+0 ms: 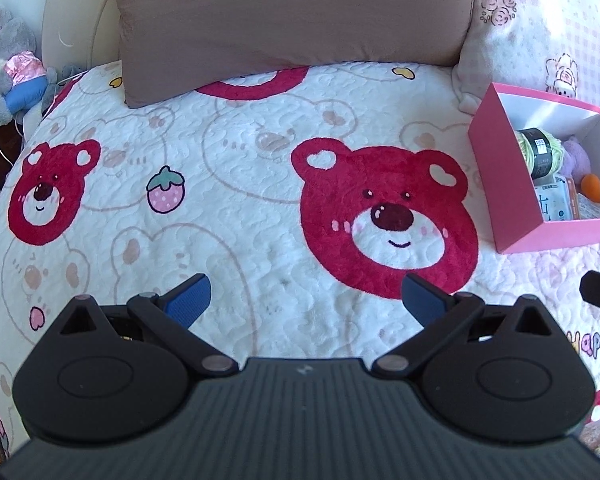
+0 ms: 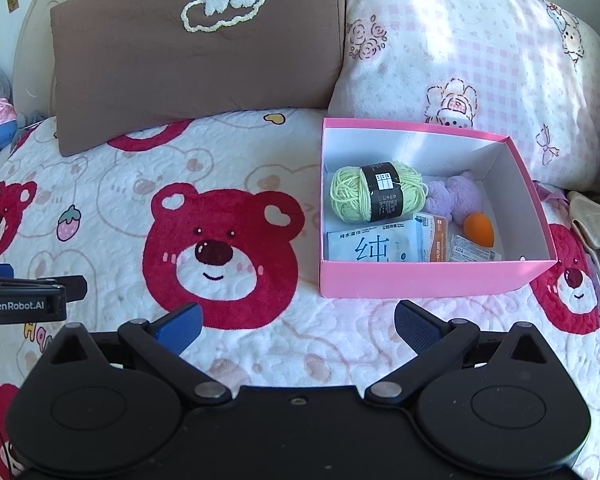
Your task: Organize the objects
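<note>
Both tools, left [image 1: 306,300] and right [image 2: 298,328], spread wide, empty, over blanket [image 2: 112,184]; pink box [image 2: 432,278] holds yarn [image 2: 374,196].

Bed [image 2: 112,200] under white bear-print blanket, brown pillow [image 2: 196,52] and pink checked pillow [image 2: 480,60] at the head, open pink box [image 2: 432,278] just before the checked pillow, touching it

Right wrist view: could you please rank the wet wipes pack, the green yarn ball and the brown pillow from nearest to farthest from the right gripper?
From the right gripper, which is open over the blanket:
1. Wet wipes pack, at the front of the pink box, ahead and slightly right.
2. Green yarn ball, behind the pack, deeper in the box.
3. Brown pillow, at the head of the bed, far left.
</note>
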`<state>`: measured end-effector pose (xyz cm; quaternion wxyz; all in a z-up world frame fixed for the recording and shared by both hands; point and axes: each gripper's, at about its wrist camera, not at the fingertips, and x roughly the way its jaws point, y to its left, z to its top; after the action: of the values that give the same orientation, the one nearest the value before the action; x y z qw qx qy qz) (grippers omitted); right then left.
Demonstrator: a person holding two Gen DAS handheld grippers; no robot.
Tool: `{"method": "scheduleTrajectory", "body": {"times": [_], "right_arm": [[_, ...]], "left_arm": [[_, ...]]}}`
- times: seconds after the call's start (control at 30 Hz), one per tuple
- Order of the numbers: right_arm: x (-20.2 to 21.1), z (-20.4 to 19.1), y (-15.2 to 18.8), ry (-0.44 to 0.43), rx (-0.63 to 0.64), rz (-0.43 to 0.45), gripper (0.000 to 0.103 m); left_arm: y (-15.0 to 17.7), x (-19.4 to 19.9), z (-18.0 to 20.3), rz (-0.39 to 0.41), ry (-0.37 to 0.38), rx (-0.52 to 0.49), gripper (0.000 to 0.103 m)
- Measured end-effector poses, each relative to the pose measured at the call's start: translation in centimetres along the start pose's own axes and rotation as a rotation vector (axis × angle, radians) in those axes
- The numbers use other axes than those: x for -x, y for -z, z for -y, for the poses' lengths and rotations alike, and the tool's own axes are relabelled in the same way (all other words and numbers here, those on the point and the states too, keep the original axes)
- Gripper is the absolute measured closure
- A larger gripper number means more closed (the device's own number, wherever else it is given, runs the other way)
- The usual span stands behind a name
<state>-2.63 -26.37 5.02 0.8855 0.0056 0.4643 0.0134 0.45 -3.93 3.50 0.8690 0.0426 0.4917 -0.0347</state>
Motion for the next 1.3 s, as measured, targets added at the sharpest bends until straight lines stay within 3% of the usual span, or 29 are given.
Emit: {"method": "scheduleTrajectory", "body": {"times": [0.53, 1.3], "right_arm": [[-0.2, -0.7, 0.2, 0.017, 0.021, -0.033, 0.0], [-0.1, -1.2, 0.2, 0.027, 0.039, -0.041, 0.0]], "left_arm": [[0.1, 1.1, -0.2, 0.018, 0.006, -0.036, 0.0], [0.2, -0.1, -0.6, -0.045, 0.049, -0.04, 0.0]]}}
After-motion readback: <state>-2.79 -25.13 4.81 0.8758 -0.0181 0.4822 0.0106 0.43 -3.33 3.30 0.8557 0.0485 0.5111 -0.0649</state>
